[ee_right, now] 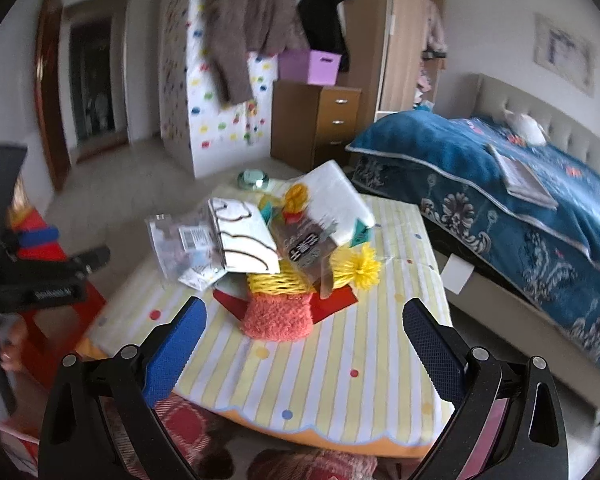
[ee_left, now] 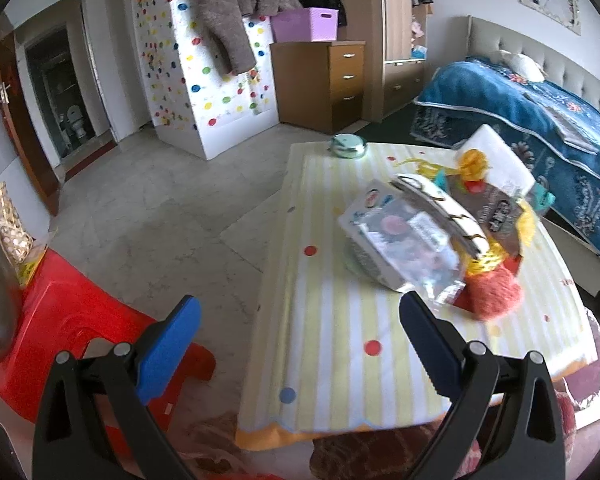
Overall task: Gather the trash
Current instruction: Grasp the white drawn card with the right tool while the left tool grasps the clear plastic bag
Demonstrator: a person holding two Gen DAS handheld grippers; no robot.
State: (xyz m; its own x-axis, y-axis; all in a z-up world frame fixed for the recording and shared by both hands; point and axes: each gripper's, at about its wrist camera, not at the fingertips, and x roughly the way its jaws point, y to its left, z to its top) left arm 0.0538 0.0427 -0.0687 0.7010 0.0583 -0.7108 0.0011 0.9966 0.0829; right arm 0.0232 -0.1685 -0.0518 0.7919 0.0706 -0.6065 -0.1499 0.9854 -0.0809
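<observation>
A pile of trash sits in a yellow and pink knitted basket on a low table with a striped, dotted cloth. The pile holds a clear plastic package, a white card with black lines, a brown wrapper and a white packet. My left gripper is open and empty, near the table's left edge, short of the pile. My right gripper is open and empty, in front of the basket.
A red plastic stool stands left of the table. A green glass ashtray sits at the table's far edge. A bed with a blue blanket is on the right. The left gripper's body shows in the right wrist view.
</observation>
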